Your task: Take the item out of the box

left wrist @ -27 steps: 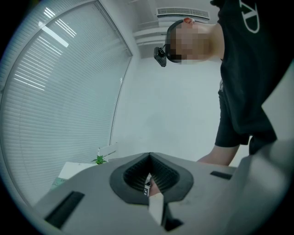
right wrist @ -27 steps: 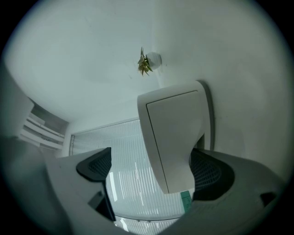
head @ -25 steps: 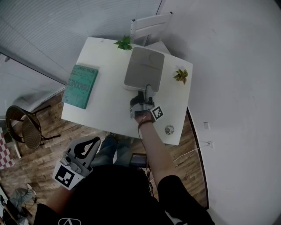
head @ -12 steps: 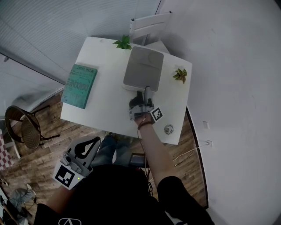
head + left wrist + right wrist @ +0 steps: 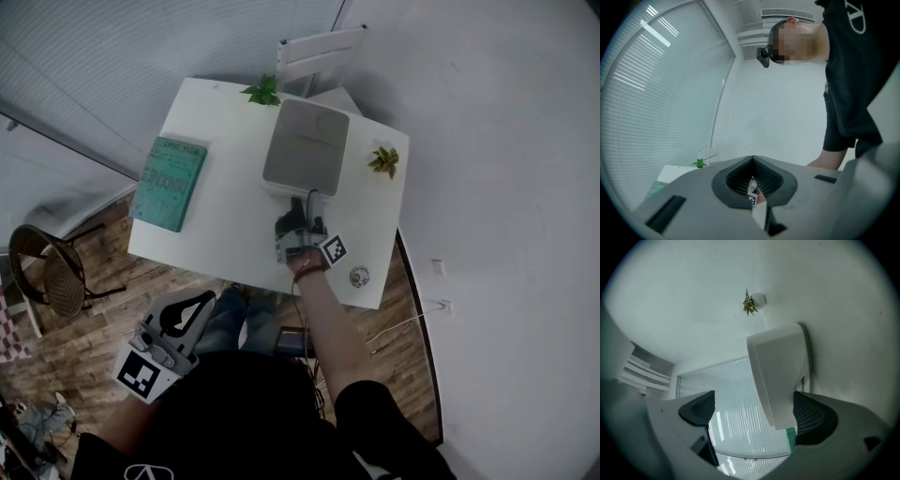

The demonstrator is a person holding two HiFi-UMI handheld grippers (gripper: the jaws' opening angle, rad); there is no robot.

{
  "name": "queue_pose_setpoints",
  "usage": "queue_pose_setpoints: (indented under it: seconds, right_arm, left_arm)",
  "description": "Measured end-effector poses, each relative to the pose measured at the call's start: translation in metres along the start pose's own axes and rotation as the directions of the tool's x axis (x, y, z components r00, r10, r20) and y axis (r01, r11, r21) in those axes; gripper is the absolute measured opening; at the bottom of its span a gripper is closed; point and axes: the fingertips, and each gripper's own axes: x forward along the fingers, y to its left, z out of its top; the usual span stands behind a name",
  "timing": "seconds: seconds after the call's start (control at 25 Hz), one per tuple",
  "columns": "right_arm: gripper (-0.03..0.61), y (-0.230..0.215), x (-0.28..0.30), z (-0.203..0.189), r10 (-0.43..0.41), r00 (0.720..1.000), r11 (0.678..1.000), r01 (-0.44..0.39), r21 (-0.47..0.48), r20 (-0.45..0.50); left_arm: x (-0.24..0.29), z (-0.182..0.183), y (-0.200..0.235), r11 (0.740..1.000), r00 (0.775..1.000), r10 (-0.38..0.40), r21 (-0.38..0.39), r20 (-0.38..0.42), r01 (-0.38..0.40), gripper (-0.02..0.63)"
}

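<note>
Box sits at the far middle of the white table: pale grey, flat top, looks closed from the head view. Contents not visible.

Right gripper is on the table at the box's near edge, pointing at it. In the right gripper view its jaws are wide apart, right gripper straddling the box edge. The edge runs close to the dark pad at that view's right, with a big gap to the other pad. Can't tell if it touches. Not clamped on anything.

Left gripper is low at the person's side, off the table, over the wood floor. In the left gripper view the left gripper has its tips together, nothing between them. Only the right gripper's marker cube shows through the hollow between the pads.

Other stuff on the table:
- Teal book lies flat at the left edge, well apart from the box.
- Small green plant stands at the far edge, just beside the box's far-left corner.
- Second small plant stands near the box's right side.
- Small round object lies near the front right corner, too small to identify.

White chair stands behind the table. Wicker chair stands on the floor to the left.
</note>
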Motion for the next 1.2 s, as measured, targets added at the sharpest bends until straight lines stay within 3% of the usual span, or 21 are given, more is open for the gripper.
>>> queue_pose_setpoints:
  seconds: [1.2]
  right_arm:
    - [0.482,0.007,-0.055,-0.025,-0.004,1.0,0.999,0.004,0.032,-0.027]
  left_arm:
    - [0.005,0.006,0.002,1.0,0.999,-0.027,-0.001,0.026,0.027,0.005]
